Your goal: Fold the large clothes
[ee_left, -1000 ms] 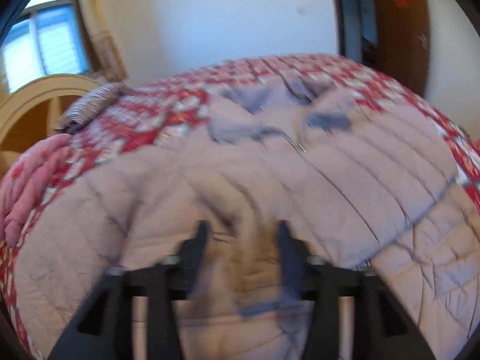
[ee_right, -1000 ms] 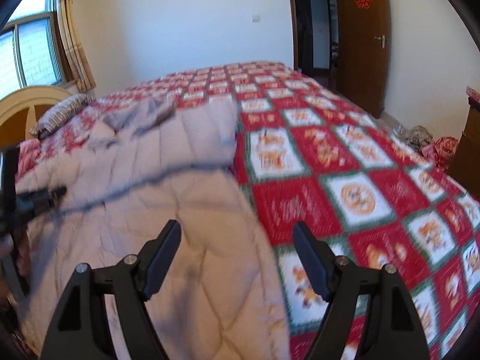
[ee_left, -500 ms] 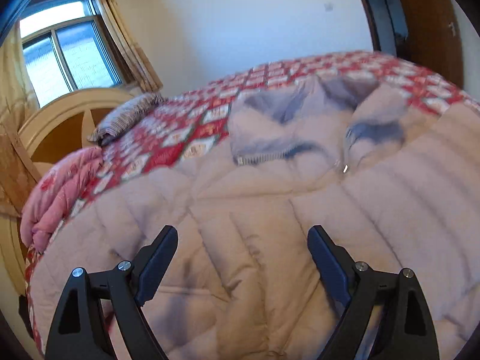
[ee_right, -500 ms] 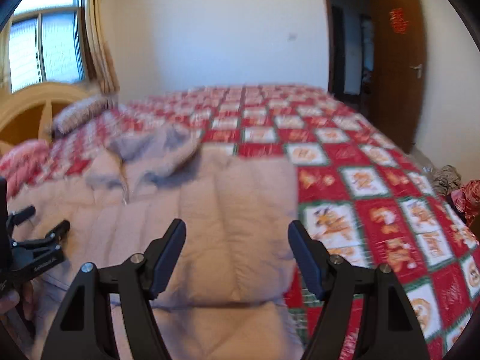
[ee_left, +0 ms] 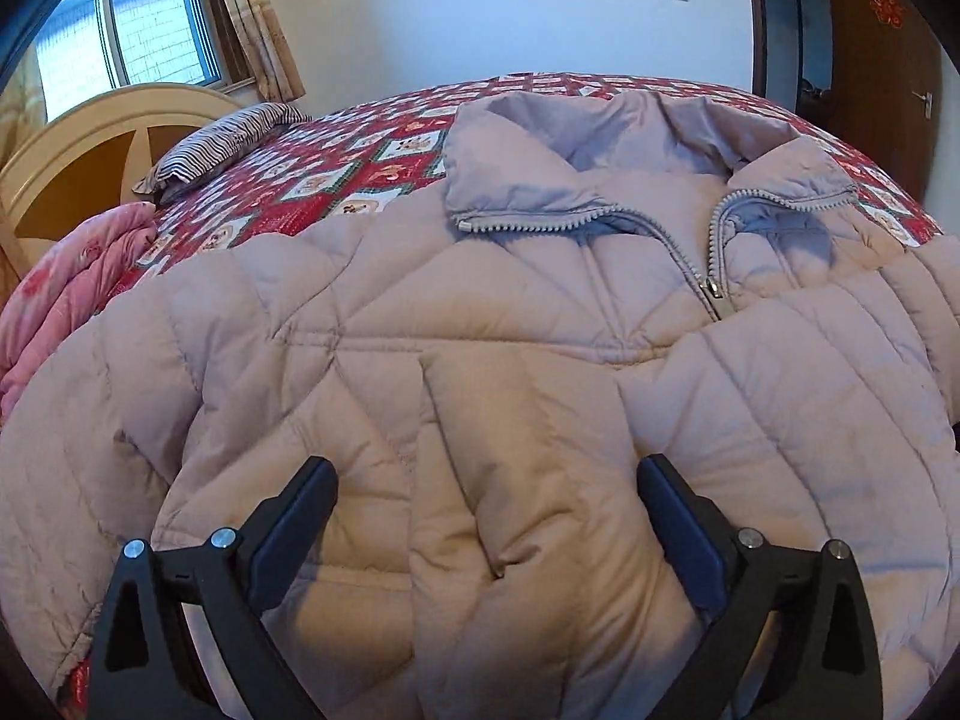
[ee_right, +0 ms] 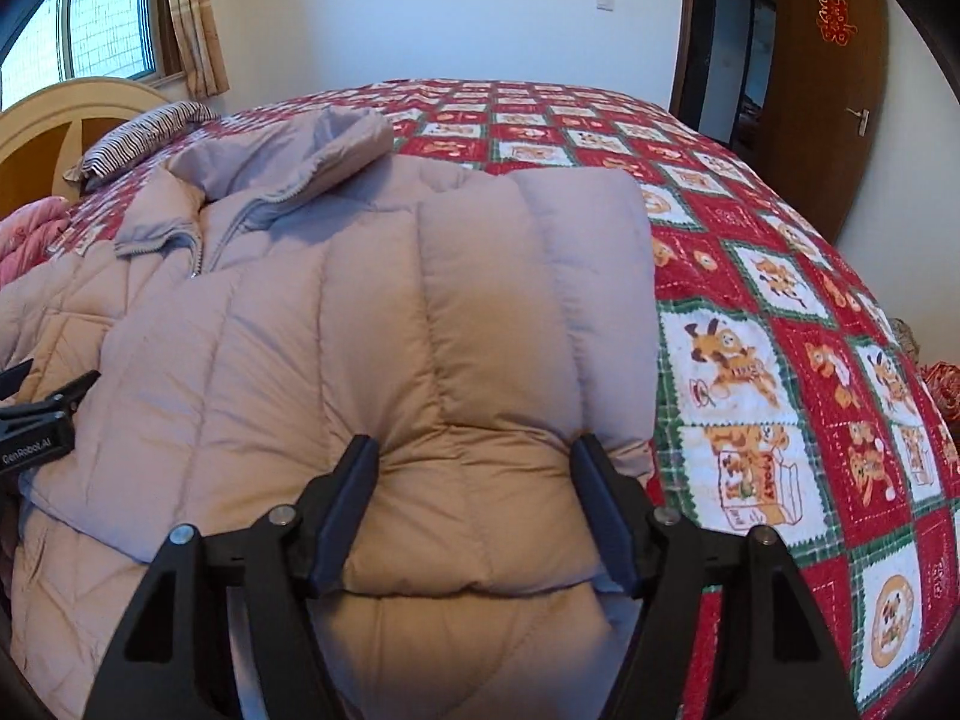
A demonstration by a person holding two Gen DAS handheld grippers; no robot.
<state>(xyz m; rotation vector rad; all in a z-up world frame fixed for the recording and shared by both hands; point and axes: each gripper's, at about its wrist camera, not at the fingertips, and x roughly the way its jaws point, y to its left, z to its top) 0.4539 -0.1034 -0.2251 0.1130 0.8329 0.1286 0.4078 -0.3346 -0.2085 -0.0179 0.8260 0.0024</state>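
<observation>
A large pale mauve quilted jacket lies front-up on the bed, collar away from me, zip partly open near the collar. Its sleeves are folded in over the body. My left gripper is open just above the folded left sleeve. My right gripper is open, its fingers on either side of the folded right sleeve's cuff end. The jacket also fills the right wrist view. The left gripper shows at that view's left edge.
A red patterned quilt covers the bed. A striped pillow and a cream headboard lie at the far left. A pink blanket sits at the left. A brown door stands at the right.
My left gripper opened and let go of the jacket fabric it pinched. Both grippers moved forward over the jacket. The right sleeve now lies folded over the body.
</observation>
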